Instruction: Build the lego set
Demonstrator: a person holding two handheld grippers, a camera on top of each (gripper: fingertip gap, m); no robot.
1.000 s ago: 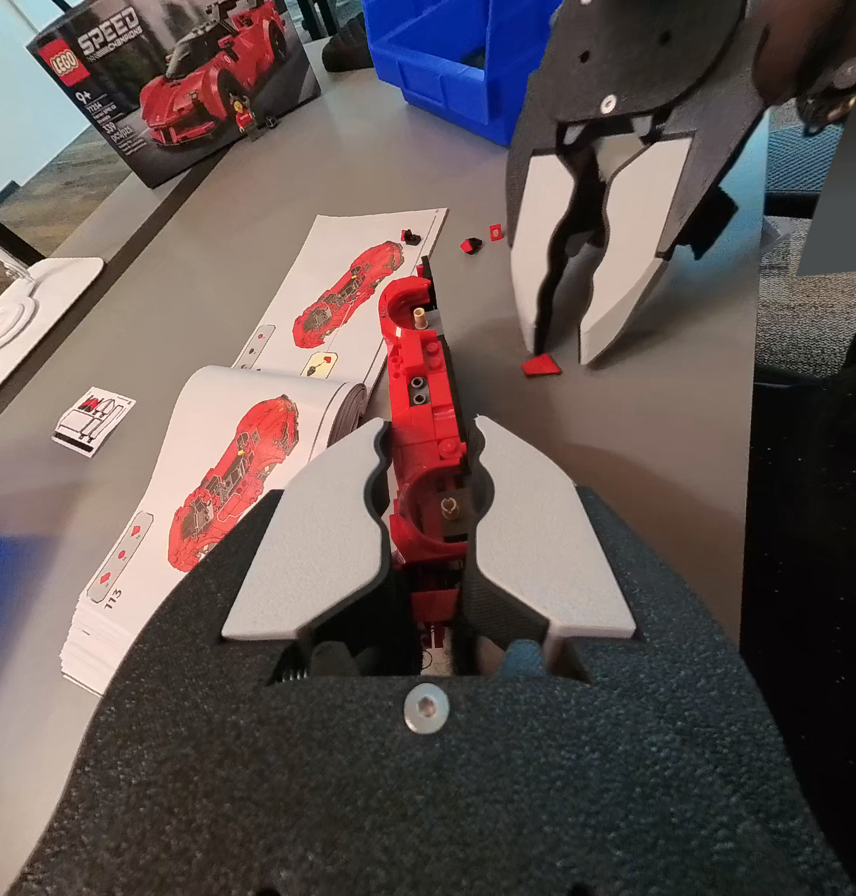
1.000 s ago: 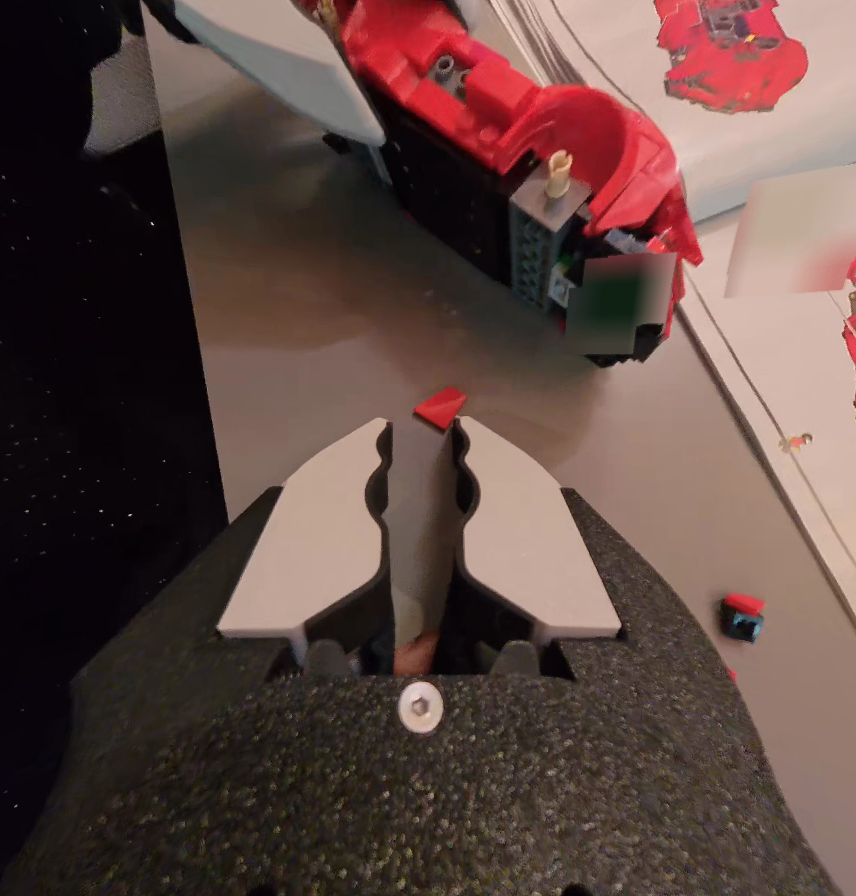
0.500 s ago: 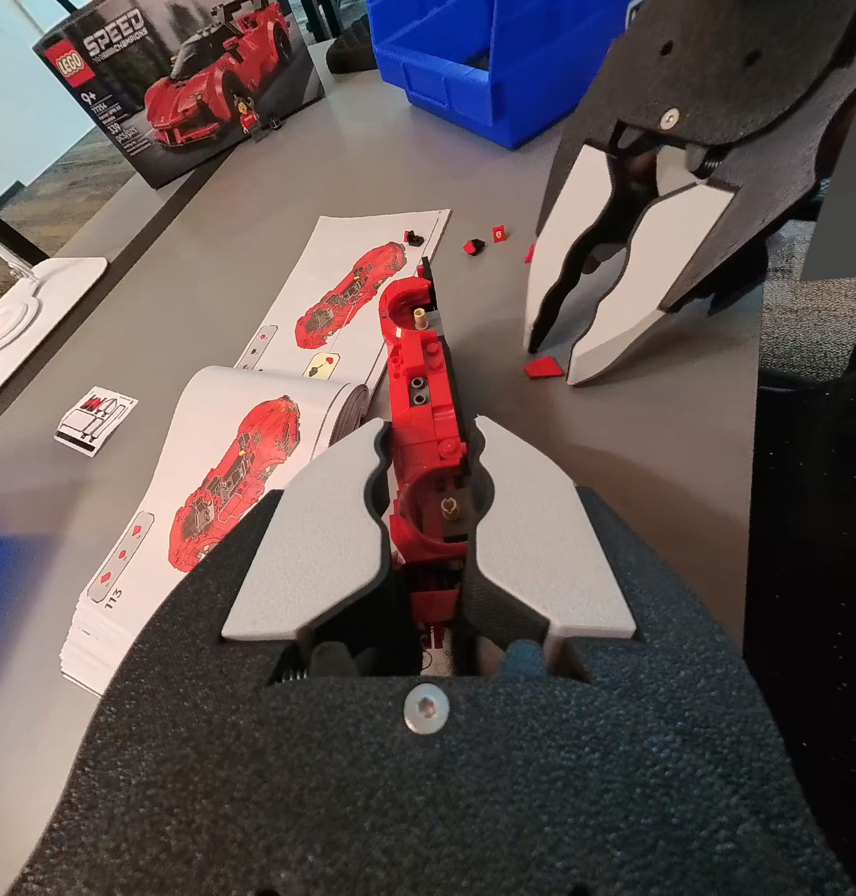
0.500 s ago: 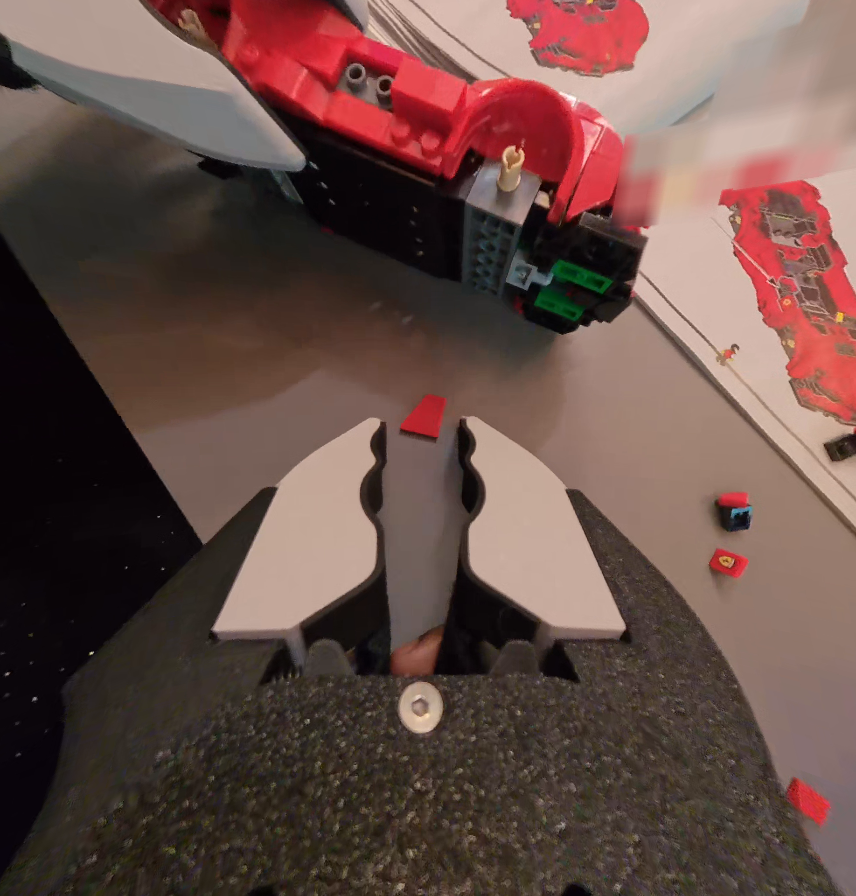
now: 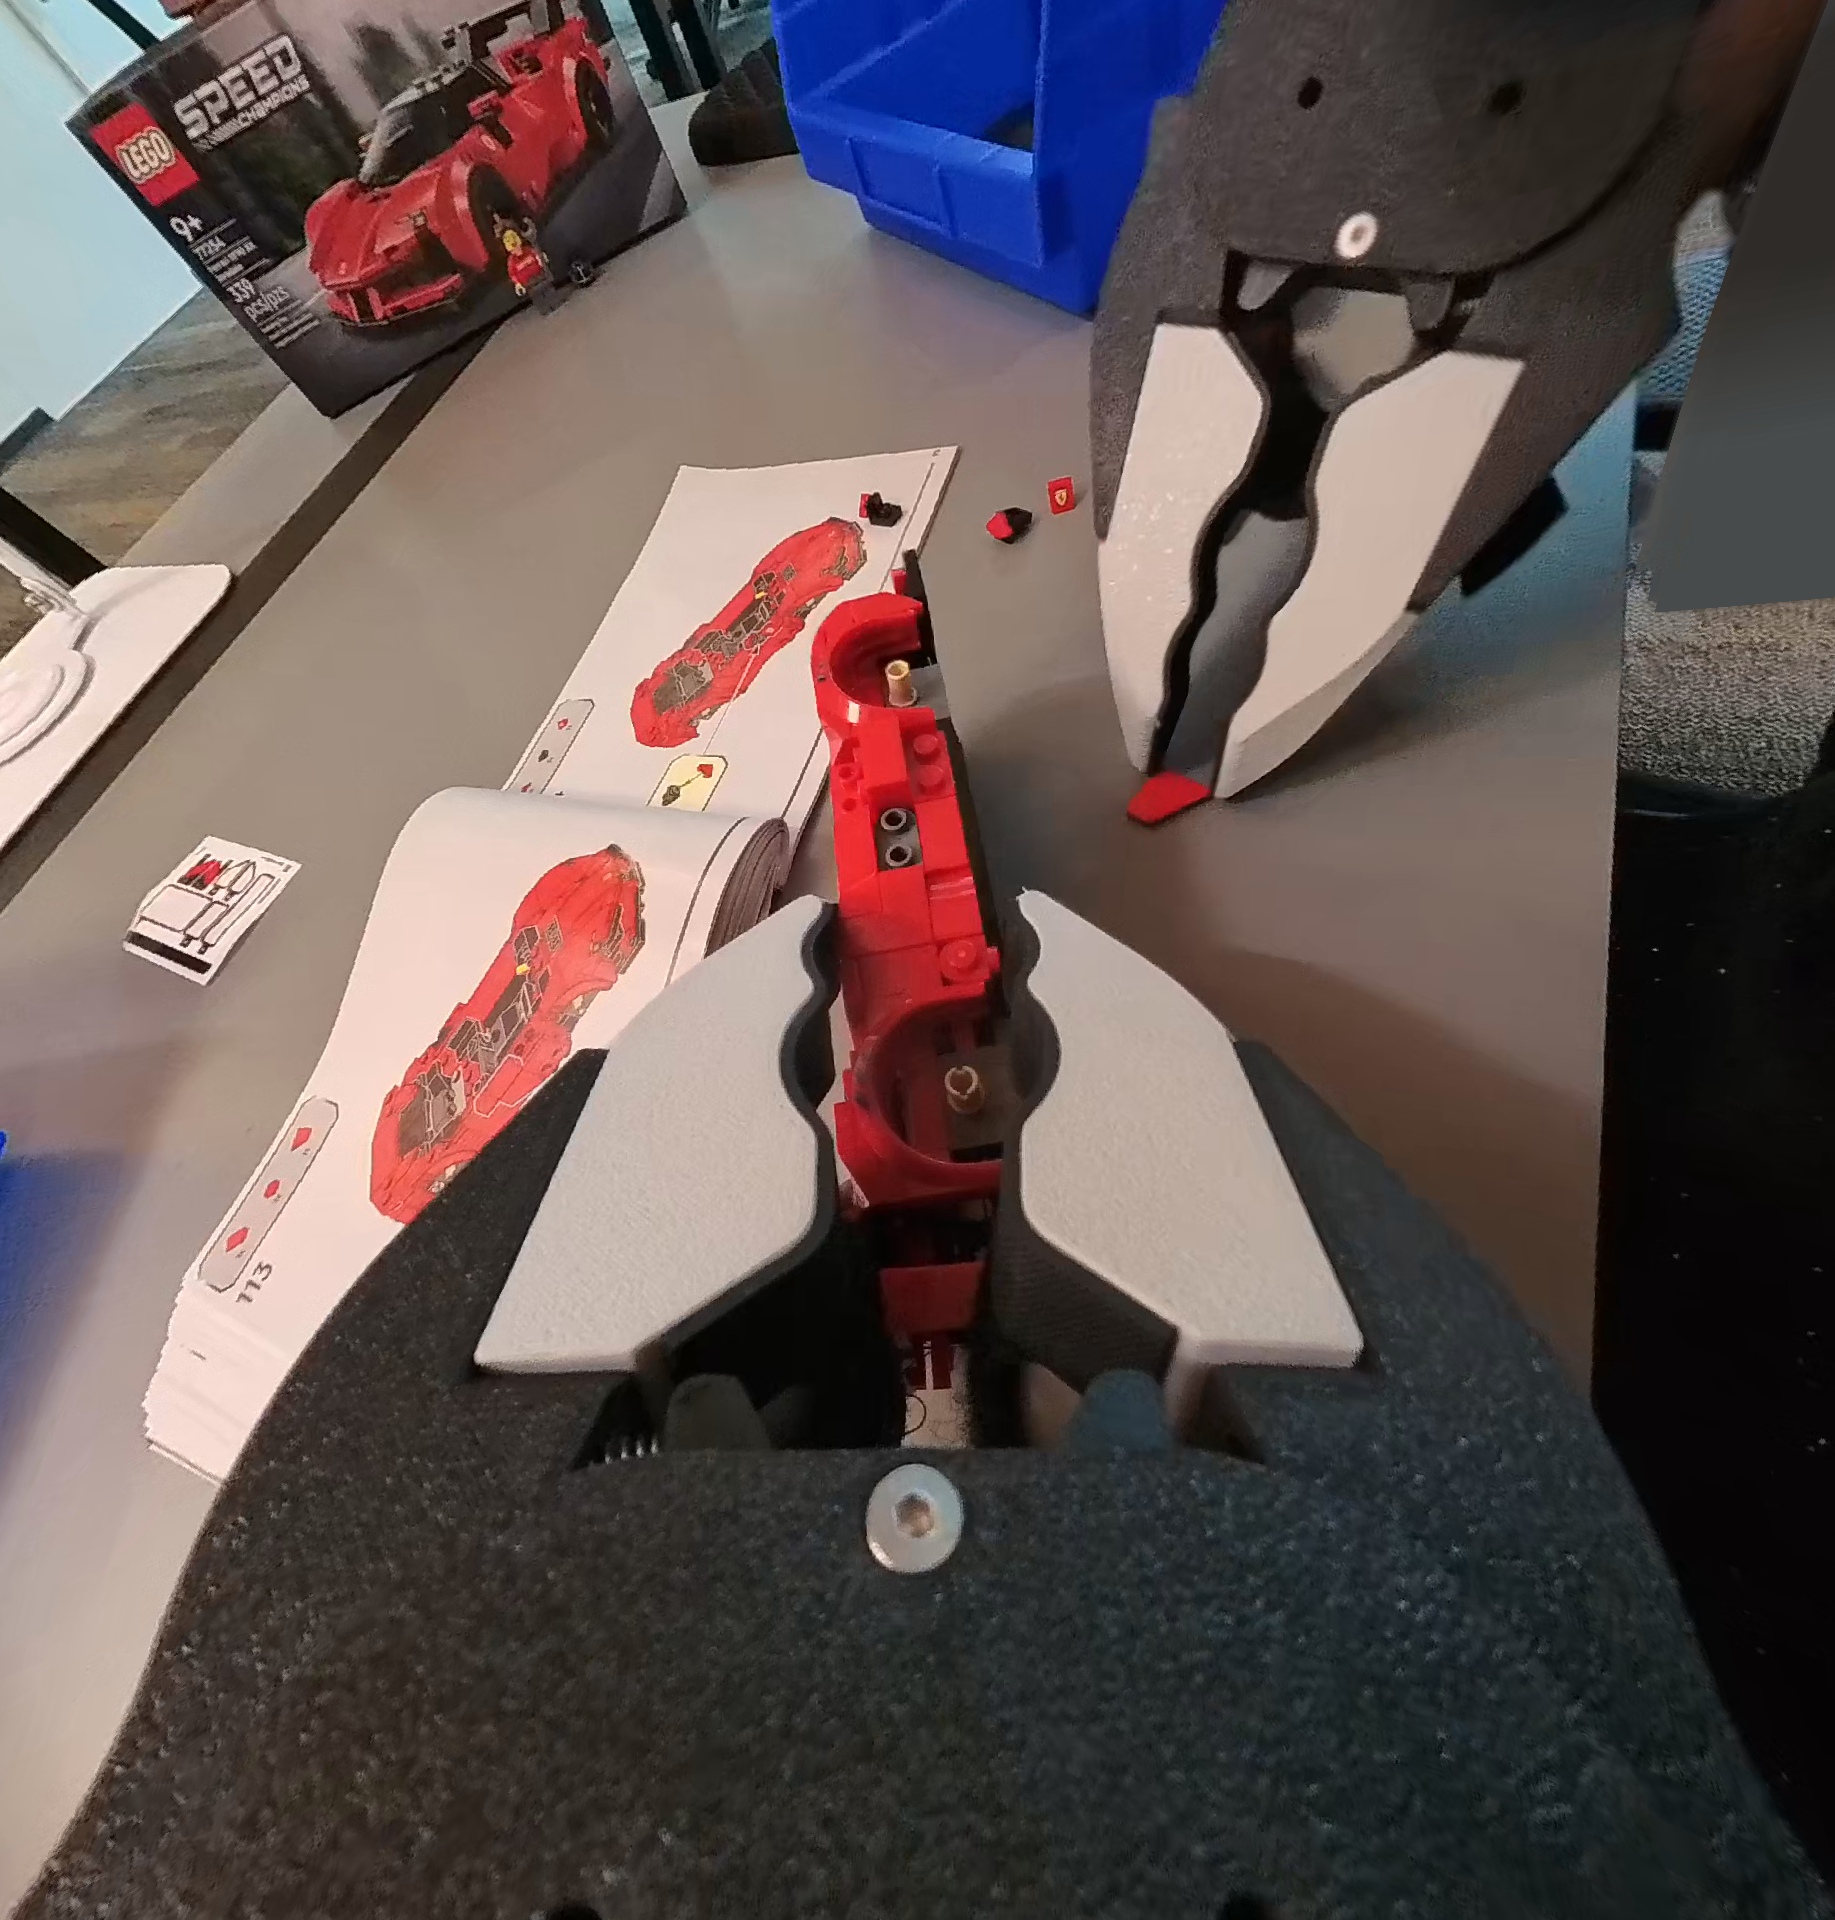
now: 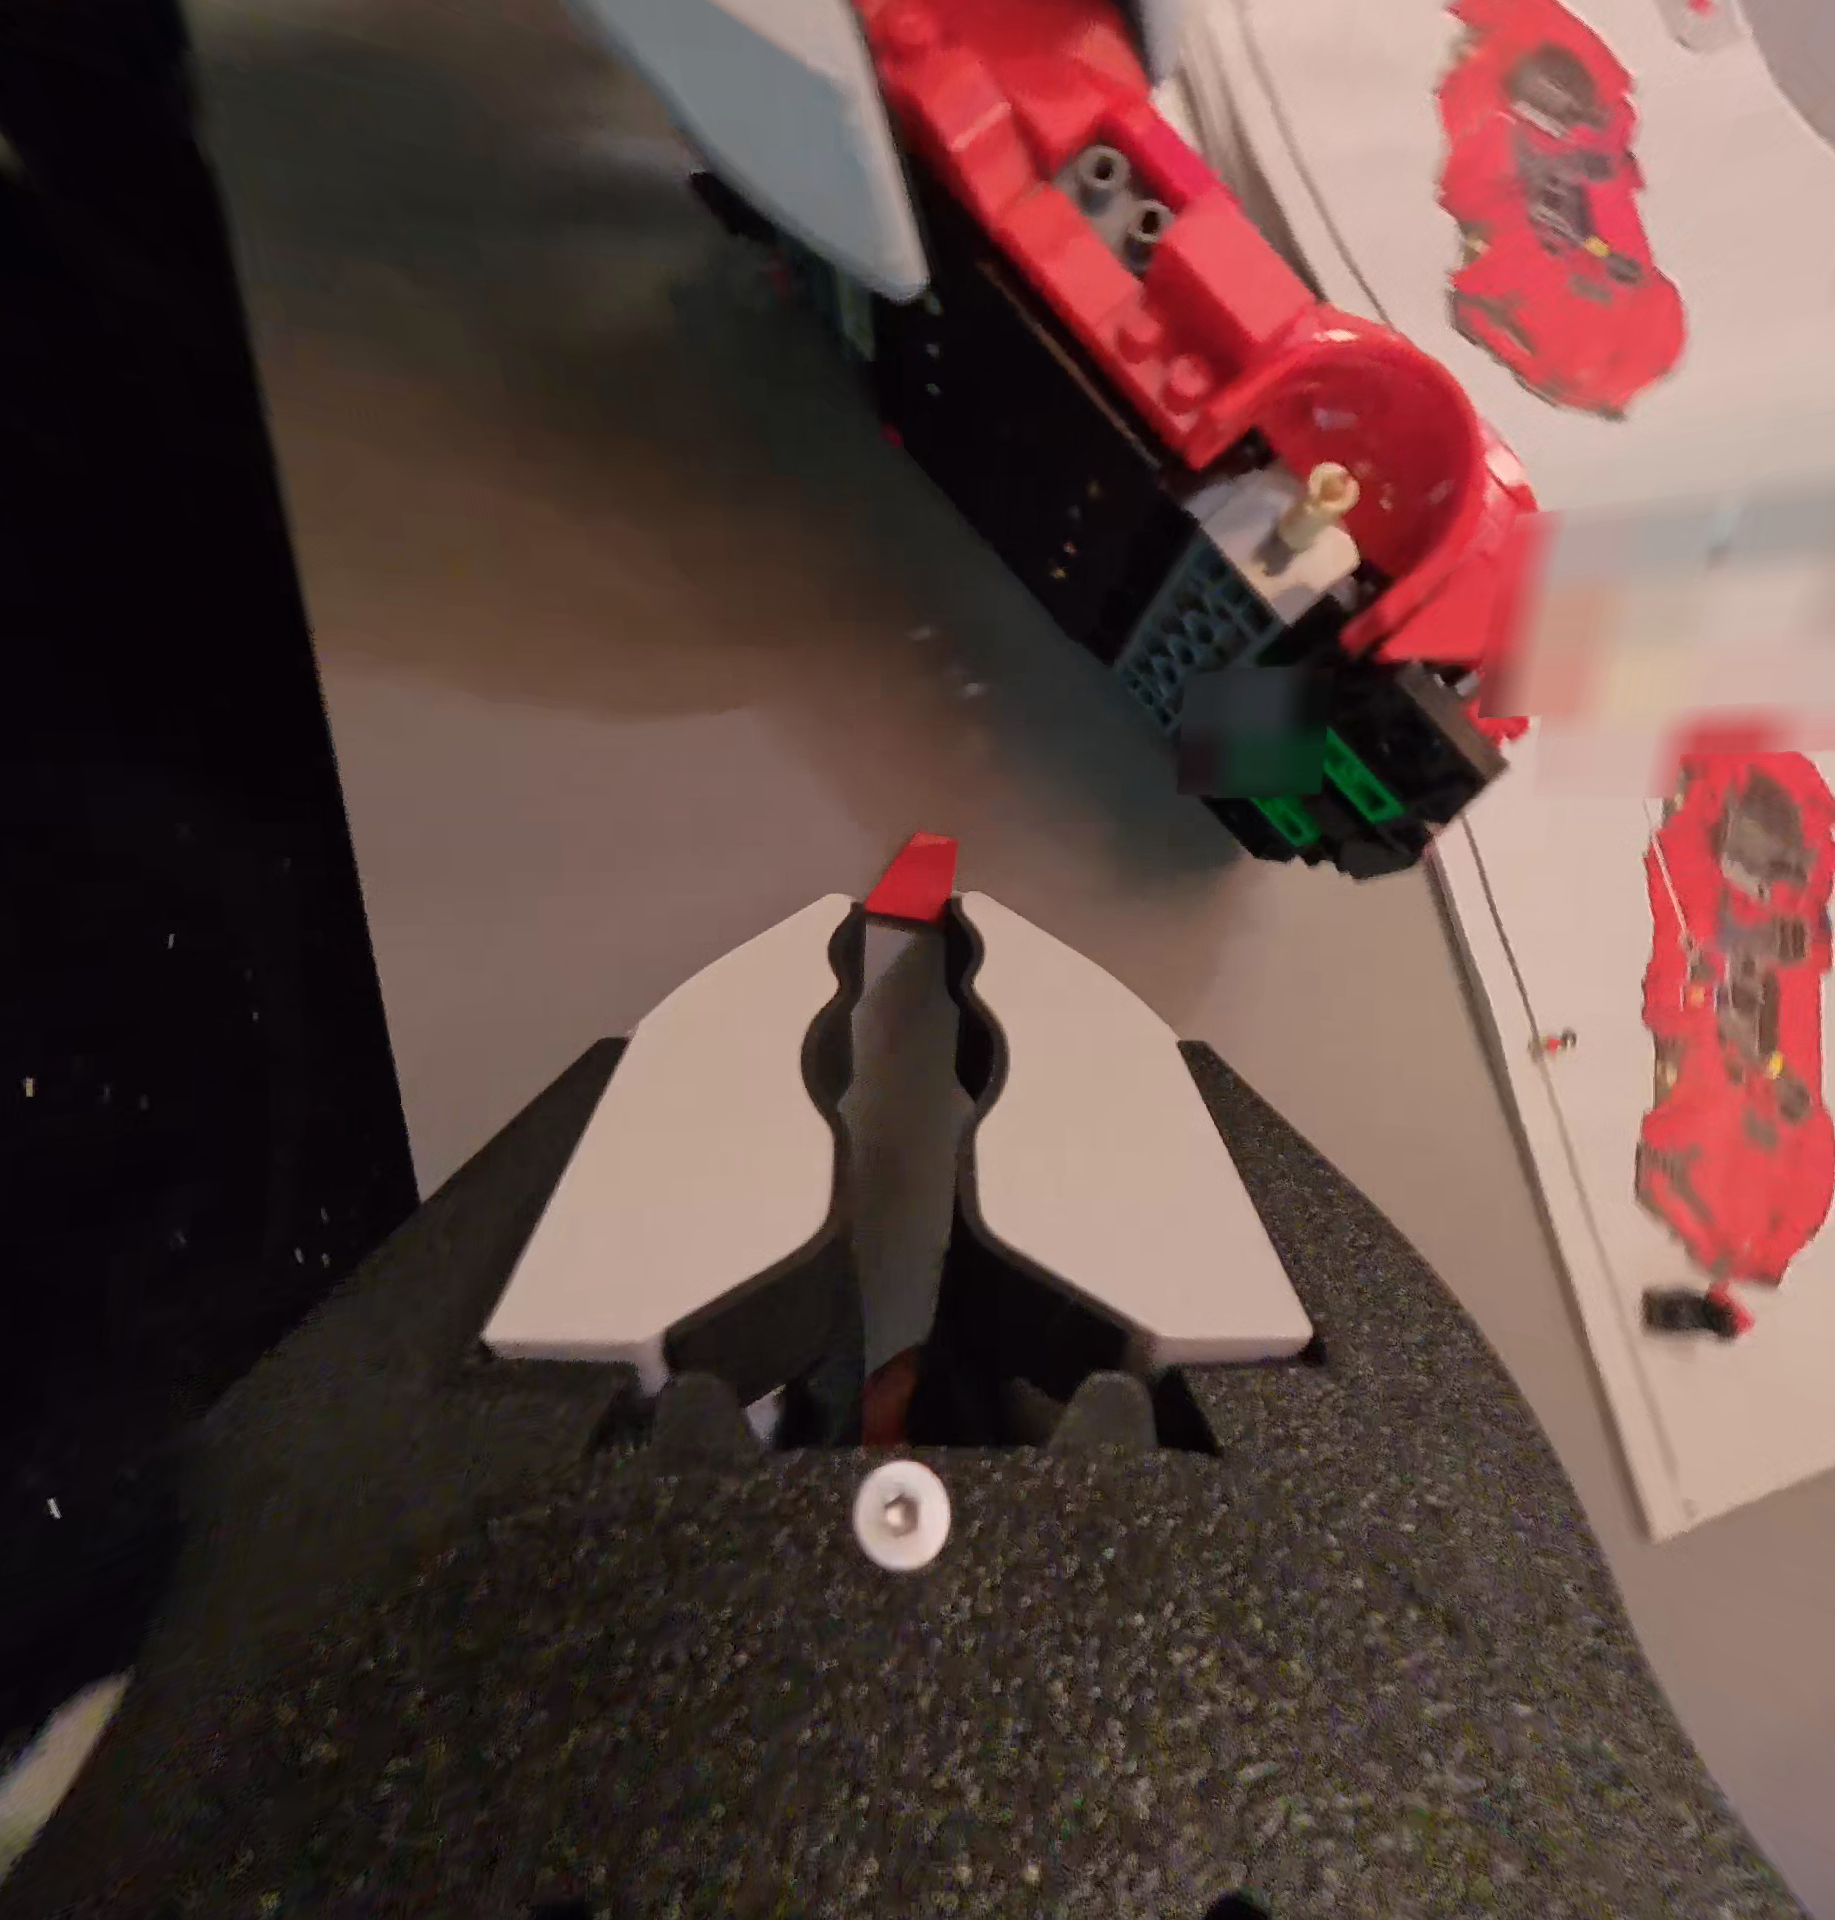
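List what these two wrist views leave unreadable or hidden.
- Left wrist view: the rear of the red car is hidden between the left gripper fingers and its black body.
- Both views: whether the right gripper already pinches the small red piece is unclear; its tips cover the near edge.
- Right wrist view: the instruction booklet is motion-blurred and cut by the right edge.
- Left wrist view: the tiny parts are too small to identify.
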